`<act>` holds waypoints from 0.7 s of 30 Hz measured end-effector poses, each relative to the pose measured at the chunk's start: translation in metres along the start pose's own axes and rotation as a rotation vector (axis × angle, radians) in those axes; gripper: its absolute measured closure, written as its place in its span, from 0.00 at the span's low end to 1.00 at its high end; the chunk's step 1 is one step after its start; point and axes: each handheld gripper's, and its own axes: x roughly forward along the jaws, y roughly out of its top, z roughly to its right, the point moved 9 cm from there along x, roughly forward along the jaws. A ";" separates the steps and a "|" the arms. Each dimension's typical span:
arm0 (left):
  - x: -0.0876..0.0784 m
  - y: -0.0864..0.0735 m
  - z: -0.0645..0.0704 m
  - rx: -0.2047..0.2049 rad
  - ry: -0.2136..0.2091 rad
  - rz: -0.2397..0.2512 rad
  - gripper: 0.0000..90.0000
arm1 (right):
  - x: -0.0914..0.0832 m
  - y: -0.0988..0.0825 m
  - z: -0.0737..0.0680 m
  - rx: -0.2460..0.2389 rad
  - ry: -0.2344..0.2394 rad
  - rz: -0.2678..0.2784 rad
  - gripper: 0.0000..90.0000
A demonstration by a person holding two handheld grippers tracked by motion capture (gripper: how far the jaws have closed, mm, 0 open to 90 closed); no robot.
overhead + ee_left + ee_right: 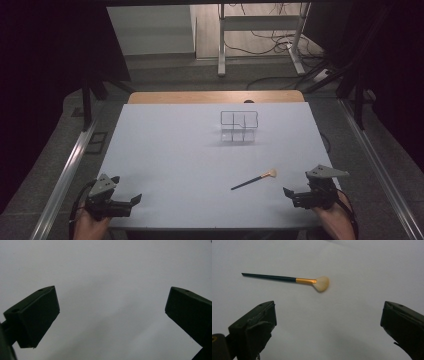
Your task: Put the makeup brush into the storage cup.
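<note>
At the near left corner of the white table (165, 165) the left gripper (131, 203) is held low, its jaws spread wide with nothing between them; in the left gripper view only bare tabletop is seen past them. Toward the far middle a clear divided organiser (239, 126) is set, its compartments apparently empty, though its transparent walls make that hard to confirm. To the right of centre, near the front, a makeup brush (254, 179) is laid flat, its dark handle pointing toward the person's left and its pale fan of bristles toward the right. The brush is judged light and stiff along the handle, with soft, easily splayed bristles; it would best be taken across the dark handle just behind the gold ferrule (306, 280), where the jaws could close squarely and the thin shaft would be less likely to roll. At the near right corner the right gripper (289, 193) is held released, jaws wide, with the brush just ahead of them. No brand, label or writing can be read anywhere.
</note>
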 end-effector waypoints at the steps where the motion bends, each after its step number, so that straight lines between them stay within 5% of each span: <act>1: 0.000 0.000 0.000 0.000 0.000 0.000 0.00 | 0.000 0.000 0.000 0.000 -0.001 0.004 0.00; 9: 0.001 0.003 0.003 -0.009 -0.034 0.025 0.00 | 0.000 -0.001 0.000 -0.003 -0.004 -0.004 0.00; 21: 0.002 0.001 0.002 0.007 -0.008 -0.004 0.00 | 0.002 -0.004 0.002 -0.001 -0.021 -0.051 0.00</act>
